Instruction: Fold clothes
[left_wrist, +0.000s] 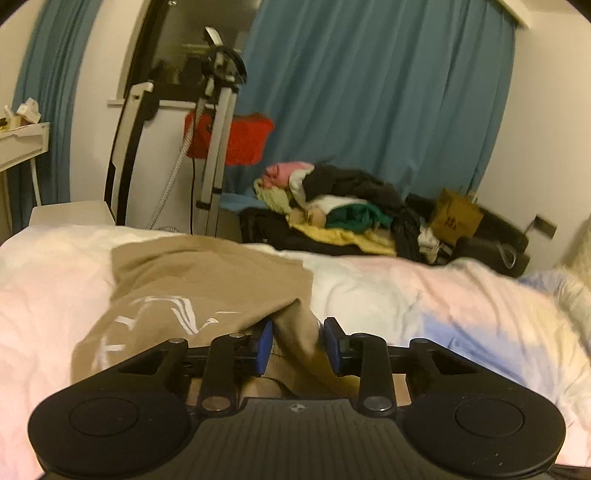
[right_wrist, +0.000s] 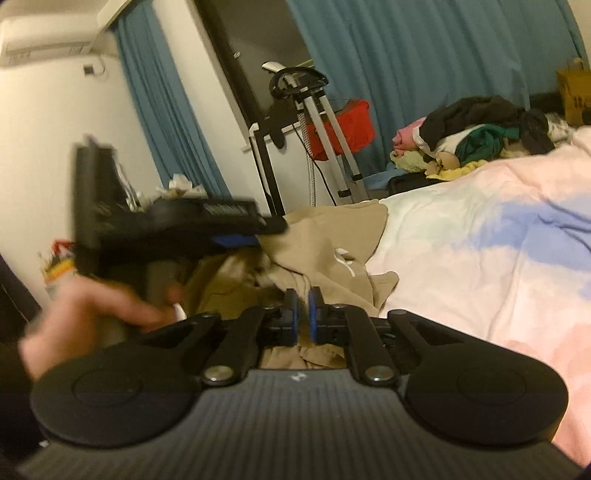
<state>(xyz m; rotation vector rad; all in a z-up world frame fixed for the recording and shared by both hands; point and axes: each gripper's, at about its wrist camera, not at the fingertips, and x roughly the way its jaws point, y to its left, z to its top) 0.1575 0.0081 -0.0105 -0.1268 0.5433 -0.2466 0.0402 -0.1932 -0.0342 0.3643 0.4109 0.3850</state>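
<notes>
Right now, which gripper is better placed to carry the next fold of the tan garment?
Probably the right gripper: its jaws look shut on a bunch of the tan garment. The left gripper has cloth between its jaws, but they stand apart, so it would have to close first.

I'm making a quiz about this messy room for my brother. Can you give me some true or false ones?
1. The garment on the bed is tan. True.
2. The curtains are red. False: they are blue.
3. The left hand-held gripper has tan cloth between its blue pads. True.
4. The right hand-held gripper is wide open. False: its jaws are nearly together.
5. A pile of clothes lies beyond the bed. True.
</notes>
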